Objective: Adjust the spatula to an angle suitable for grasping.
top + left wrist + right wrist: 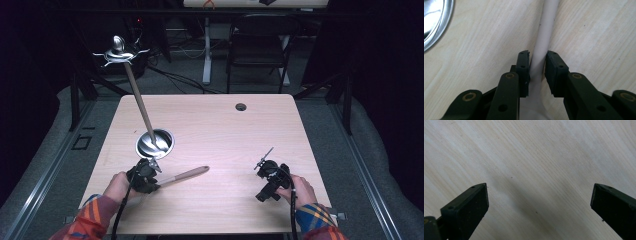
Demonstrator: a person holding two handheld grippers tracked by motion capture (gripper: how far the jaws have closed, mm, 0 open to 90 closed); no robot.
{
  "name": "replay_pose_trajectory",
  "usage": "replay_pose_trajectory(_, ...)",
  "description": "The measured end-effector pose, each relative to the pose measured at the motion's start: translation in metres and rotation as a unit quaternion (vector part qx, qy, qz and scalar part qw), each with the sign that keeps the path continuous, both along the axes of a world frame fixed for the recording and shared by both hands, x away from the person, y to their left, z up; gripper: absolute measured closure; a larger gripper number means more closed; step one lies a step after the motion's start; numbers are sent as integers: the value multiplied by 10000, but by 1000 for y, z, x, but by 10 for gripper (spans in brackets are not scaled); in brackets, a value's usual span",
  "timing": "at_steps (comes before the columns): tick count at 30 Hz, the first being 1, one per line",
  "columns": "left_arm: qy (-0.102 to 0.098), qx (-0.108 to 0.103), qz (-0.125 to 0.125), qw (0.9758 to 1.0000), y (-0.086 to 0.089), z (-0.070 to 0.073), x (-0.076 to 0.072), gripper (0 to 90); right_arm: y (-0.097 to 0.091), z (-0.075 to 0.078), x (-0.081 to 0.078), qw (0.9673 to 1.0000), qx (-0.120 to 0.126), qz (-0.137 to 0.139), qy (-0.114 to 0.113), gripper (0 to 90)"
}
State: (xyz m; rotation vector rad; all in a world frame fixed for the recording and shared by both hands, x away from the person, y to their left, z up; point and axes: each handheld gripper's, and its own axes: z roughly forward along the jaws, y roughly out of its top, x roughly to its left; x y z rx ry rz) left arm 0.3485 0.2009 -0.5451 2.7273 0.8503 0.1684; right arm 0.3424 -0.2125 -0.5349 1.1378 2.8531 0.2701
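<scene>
- The left hand-held gripper (pixel 537 66) pinches the spatula handle (pixel 541 50) at lower left of the high view, beside the metal bowl (pixel 155 142).
- The handle's long axis runs rightward along the desk (pixel 225 130).
- The right hand-held gripper (pixel 539 200) is spread, well apart.

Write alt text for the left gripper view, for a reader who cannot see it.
The left gripper has its two black jaws closed on a pale, slender utensil handle that lies on a light wooden table and runs away toward the top of the picture. The curved rim of a shiny metal bowl shows at the upper left corner.
</scene>
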Motion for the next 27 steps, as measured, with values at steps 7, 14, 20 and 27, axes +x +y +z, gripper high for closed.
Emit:
replay_pose_trajectory(7,-55,84,-6,9999,-2,0,-1,719,0,0,1,10000,-48,3,35,12)
replay_pose_trajectory(14,-24,-42,58,10000,-2,4,1,497,-1,0,1,10000,-46,-33,5,12)
replay_pose_trajectory(20,-68,1,164,9998,-4,5,3,347,-1,0,1,10000,-35,-40,17,12)
replay_pose_trajectory(27,-17,13,87,10000,-12,4,8,319,0,-1,1,9999,-35,-63,87,12)
